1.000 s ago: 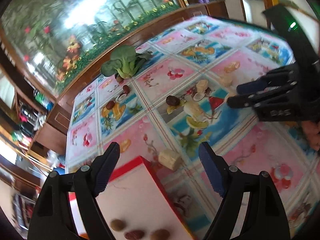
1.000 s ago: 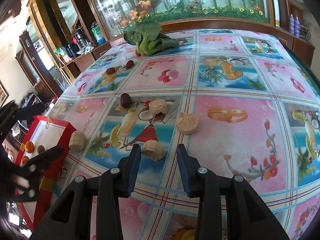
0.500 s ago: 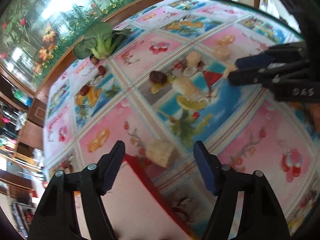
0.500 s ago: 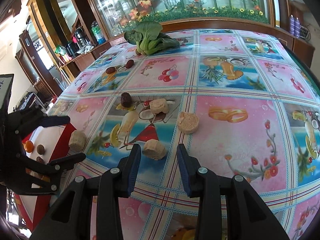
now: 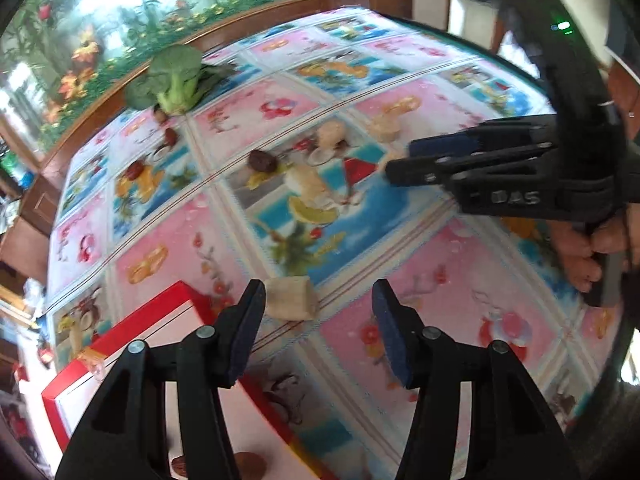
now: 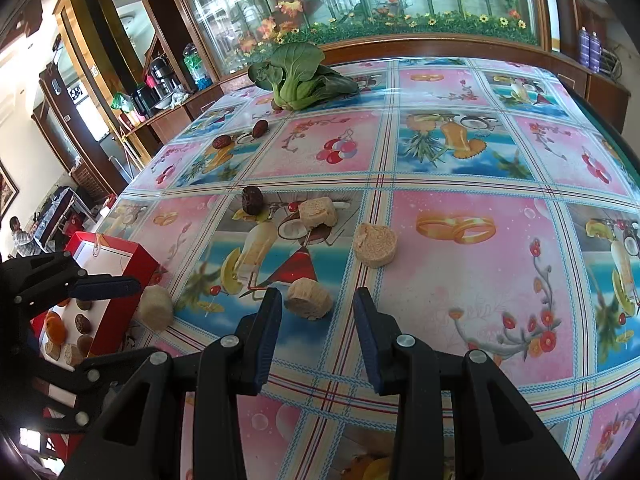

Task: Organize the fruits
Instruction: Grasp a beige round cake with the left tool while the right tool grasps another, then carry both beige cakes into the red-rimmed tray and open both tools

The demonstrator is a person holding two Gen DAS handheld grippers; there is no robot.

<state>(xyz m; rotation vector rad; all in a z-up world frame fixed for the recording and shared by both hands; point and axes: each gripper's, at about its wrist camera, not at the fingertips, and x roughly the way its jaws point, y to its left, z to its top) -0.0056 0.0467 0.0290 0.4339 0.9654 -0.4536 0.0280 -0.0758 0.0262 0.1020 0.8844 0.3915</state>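
Observation:
A beige round piece lies on the fruit-print tablecloth beside the red box. My left gripper hangs over it with its jaws closing; the piece sits between the fingers, close to the left one, and the pads do not press it. From the right wrist, that piece shows between the left gripper fingers by the red box. My right gripper stands open, still, with another beige piece just past its tips. The right gripper also shows at the right edge.
Two more beige pieces and a dark date lie mid-table. Two dates and a bok choy lie at the far side. The red box holds dates and an orange fruit. Cabinets ring the table.
My left gripper's jaws have narrowed and the gripper has tipped down over the beige piece by the red box. The right gripper has kept still.

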